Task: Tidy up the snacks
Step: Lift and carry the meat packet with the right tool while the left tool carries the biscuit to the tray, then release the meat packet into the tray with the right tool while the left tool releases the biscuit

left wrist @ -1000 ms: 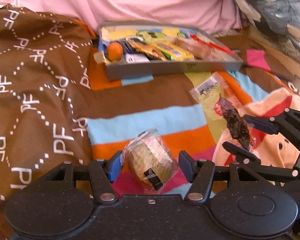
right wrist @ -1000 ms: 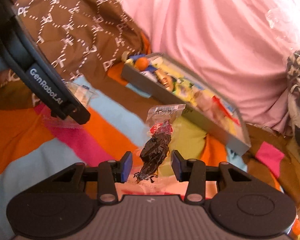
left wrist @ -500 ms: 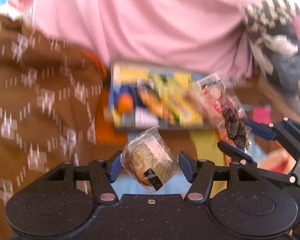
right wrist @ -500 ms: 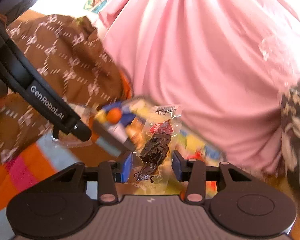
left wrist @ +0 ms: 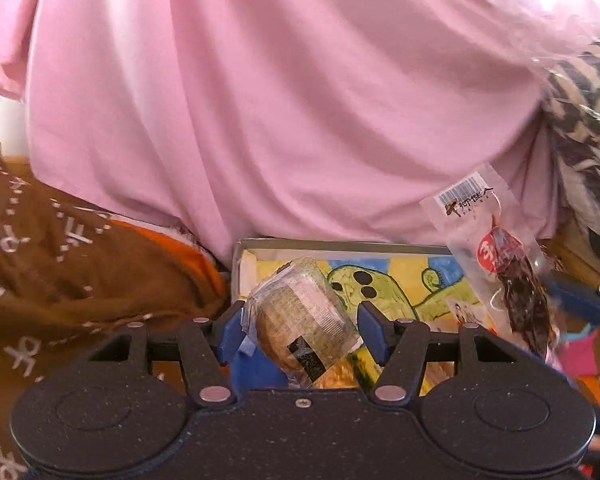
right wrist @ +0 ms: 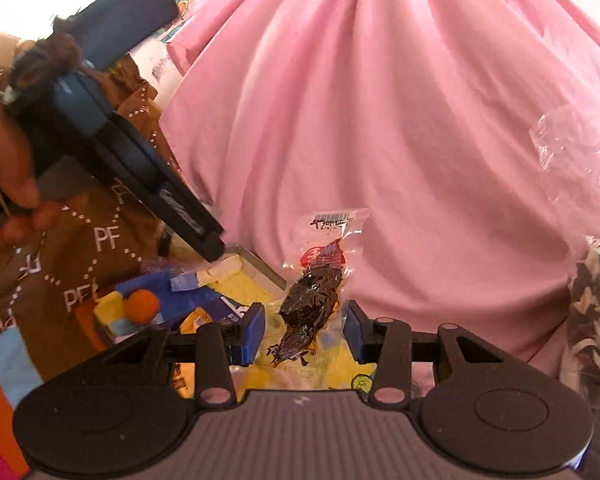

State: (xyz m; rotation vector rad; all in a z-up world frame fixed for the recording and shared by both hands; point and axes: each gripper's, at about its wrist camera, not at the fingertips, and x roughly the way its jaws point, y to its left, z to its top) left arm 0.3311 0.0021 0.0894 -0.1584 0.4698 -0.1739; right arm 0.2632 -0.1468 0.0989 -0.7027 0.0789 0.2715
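Two snacks are aloft over the grey tray (left wrist: 340, 243): one clear-wrapped cake (left wrist: 300, 320) pinched in the left hand-held gripper (left wrist: 300, 330), and one dark dried-meat packet (right wrist: 314, 304) clamped by its lower end in the right hand-held gripper (right wrist: 305, 330). One orange ball (right wrist: 141, 306) lies in the tray's near-left corner. A pink sheet (left wrist: 280, 100) rises behind the tray, a brown patterned blanket (left wrist: 60, 264) to its left.

Tray (left wrist: 340, 245) front hidden behind left gripper (left wrist: 300, 330) body; packets (right wrist: 204, 314) in tray blurred, possibly sweets; wrapper print unreadable.
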